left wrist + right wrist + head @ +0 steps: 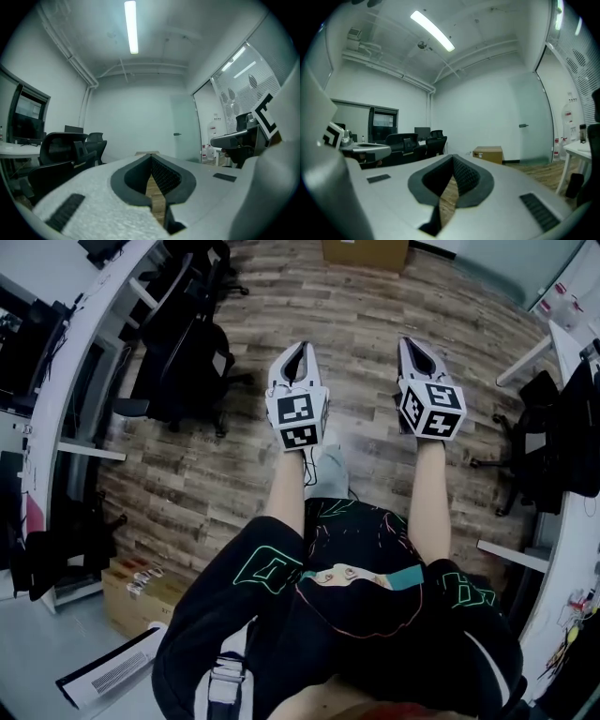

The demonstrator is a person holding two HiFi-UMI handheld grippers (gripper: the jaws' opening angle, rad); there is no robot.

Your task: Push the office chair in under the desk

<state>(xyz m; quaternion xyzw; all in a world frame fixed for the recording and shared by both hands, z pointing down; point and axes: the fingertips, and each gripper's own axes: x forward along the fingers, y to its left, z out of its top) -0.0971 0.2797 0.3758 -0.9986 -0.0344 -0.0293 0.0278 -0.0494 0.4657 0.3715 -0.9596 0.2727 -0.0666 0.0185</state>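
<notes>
Hoodie point(356, 615), black, fills the bottom of the head view, and both forearms reach out over the wood floor point(216, 484). On the left a long white desk point(70, 362) curves away. The chair point(187, 371), black, stands just off the desk's edge, ahead and left of the tools and well apart from both. A second chair point(558, 437) sits by the right desk point(574, 549). Far ahead, a box point(366, 253) rests by the wall. Left gripper point(301, 348) and right gripper point(411, 341) are side by side over open floor. Both have their jaws pressed together with nothing between them, and neither touches anything.
</notes>
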